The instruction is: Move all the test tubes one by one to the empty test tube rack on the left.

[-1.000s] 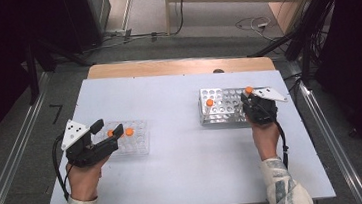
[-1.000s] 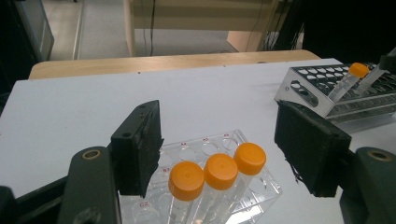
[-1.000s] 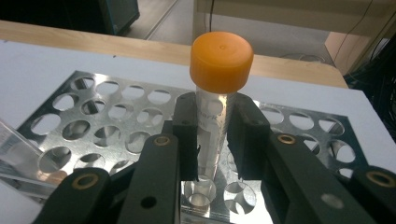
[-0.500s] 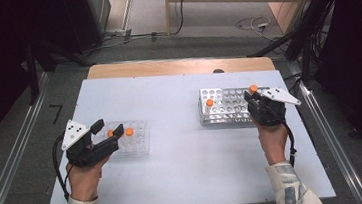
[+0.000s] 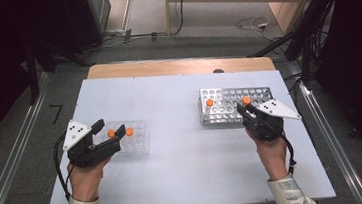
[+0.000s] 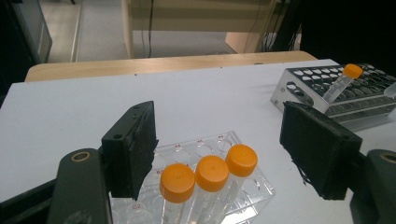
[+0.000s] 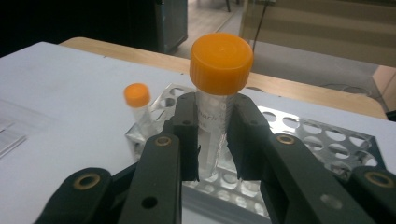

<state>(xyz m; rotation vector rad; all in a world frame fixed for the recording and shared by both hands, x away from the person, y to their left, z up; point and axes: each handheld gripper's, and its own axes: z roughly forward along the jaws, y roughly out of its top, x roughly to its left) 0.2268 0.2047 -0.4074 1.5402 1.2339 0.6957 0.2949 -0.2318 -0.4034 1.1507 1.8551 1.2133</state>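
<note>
Right hand-held gripper (image 7: 215, 144) clamps an orange-capped tube (image 7: 219, 88) at frame centre, above the metal rack (image 7: 322, 140); left hand-held gripper (image 6: 224, 154) gapes wide.

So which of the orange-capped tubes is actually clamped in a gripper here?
The tube over the metal rack, clamped between the right gripper's jaws. The rack's other tube and the three in the clear tray stand free.

lower ends of the three orange-capped tubes (image 6: 205, 184) cut off by the frame's bottom edge; held tube (image 7: 215, 112) partly hidden between the jaws; its printed label blurred, unreadable.
</note>
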